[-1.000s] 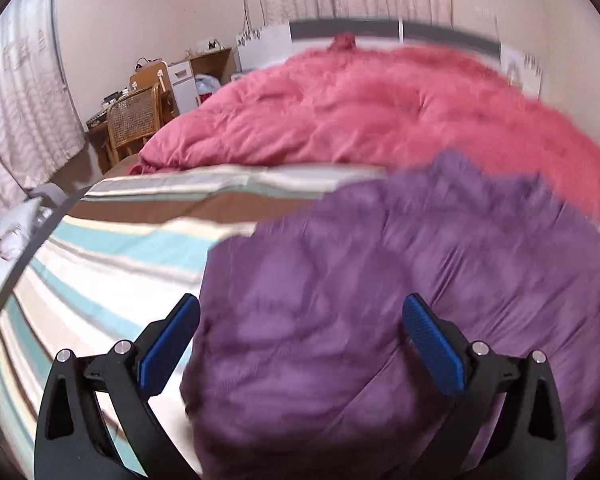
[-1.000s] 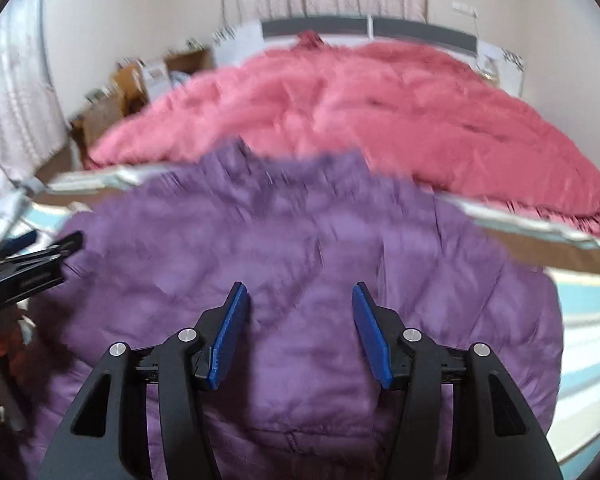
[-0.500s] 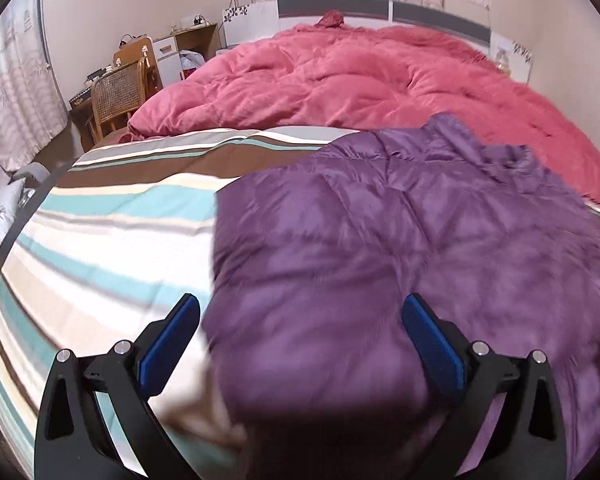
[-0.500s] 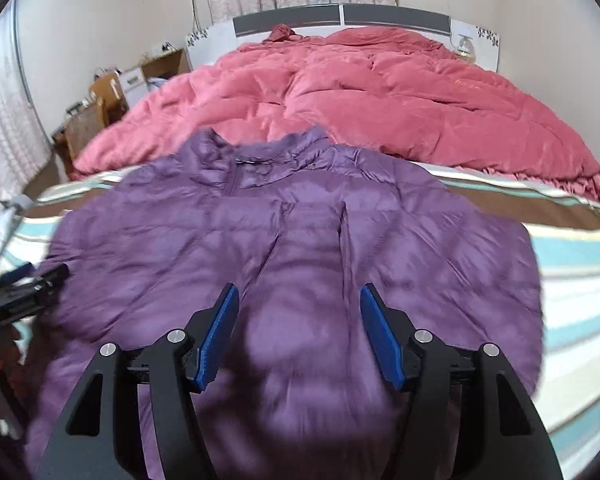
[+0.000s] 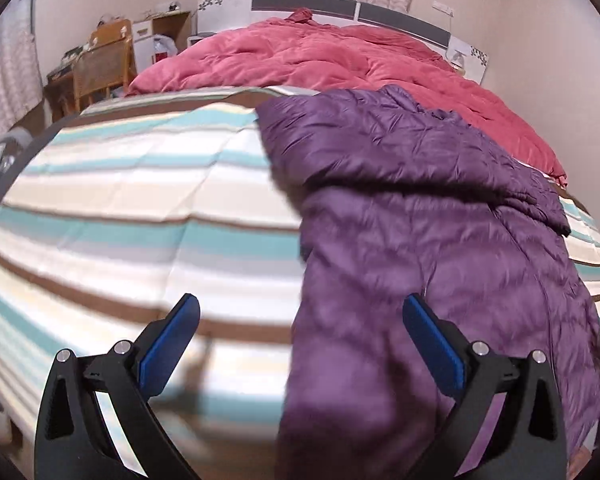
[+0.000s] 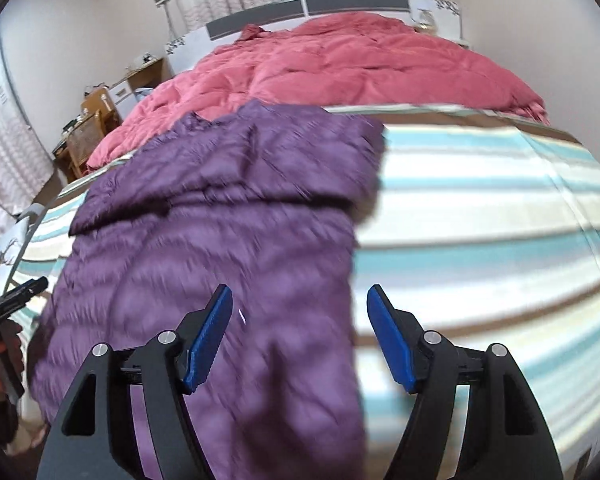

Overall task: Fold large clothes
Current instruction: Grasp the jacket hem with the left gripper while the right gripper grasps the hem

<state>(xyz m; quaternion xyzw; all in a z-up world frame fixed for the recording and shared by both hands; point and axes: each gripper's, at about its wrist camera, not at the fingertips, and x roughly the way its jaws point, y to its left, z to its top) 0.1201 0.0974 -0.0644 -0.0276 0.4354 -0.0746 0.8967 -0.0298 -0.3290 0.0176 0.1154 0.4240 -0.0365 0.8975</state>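
A purple quilted puffer jacket (image 5: 428, 216) lies on the striped bed sheet (image 5: 140, 200), collar towards the pink duvet, hem hanging over the near edge. A sleeve is folded across its chest. My left gripper (image 5: 300, 340) is open and empty above the jacket's left edge near the hem. In the right wrist view the jacket (image 6: 220, 220) fills the left half; my right gripper (image 6: 300, 332) is open and empty above the jacket's right edge. The left gripper shows at that view's left border (image 6: 16, 300).
A pink duvet (image 5: 340, 60) covers the far half of the bed up to the headboard (image 5: 340, 2). A wooden chair (image 5: 100, 68) and a desk with clutter stand at the far left by the curtains. Striped sheet (image 6: 480, 220) lies right of the jacket.
Both grippers have moved apart, the left one leftwards and the right one rightwards, from over the jacket's middle to its side edges. The jacket now looks narrower, with a sleeve across its chest.
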